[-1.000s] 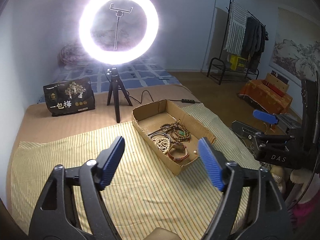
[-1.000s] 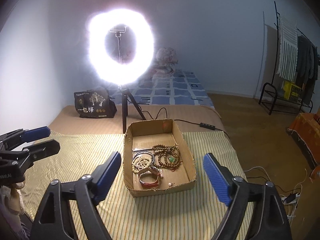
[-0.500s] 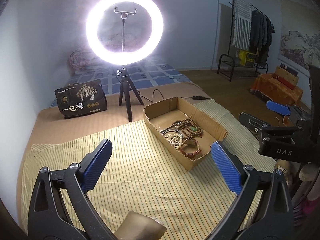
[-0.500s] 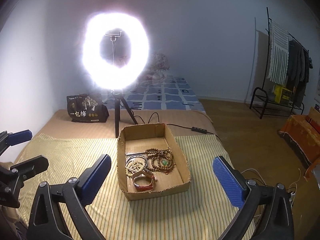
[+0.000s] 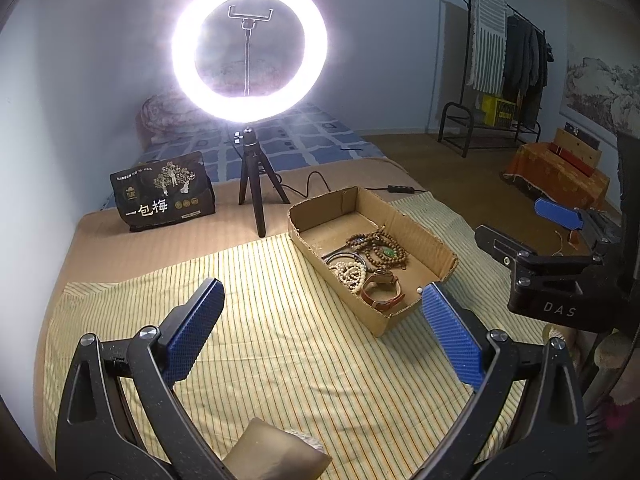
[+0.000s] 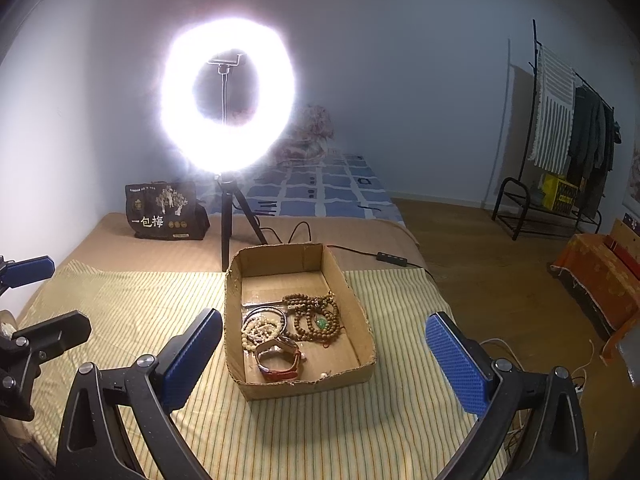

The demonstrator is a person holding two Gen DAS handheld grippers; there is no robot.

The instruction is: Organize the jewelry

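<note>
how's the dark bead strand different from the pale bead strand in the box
The dark bead strand is brown, with a green pendant; the pale bead strand is cream, and no pendant shows on it. The dark one spreads in wide loops toward the right side of the cardboard box; the pale one is bunched tighter on the left, beside the brown-strapped watch. Both lie loose on the box floor, untouched by either gripper.

Left wrist view: looking down and forward over the striped cloth (image 5: 280,344), cardboard box (image 5: 436,240) right of centre.
Right wrist view: facing the same box (image 6: 360,304) head-on, centre frame, nearer.
Shared: box, ring light (image 5: 250,48), cloth.
</note>
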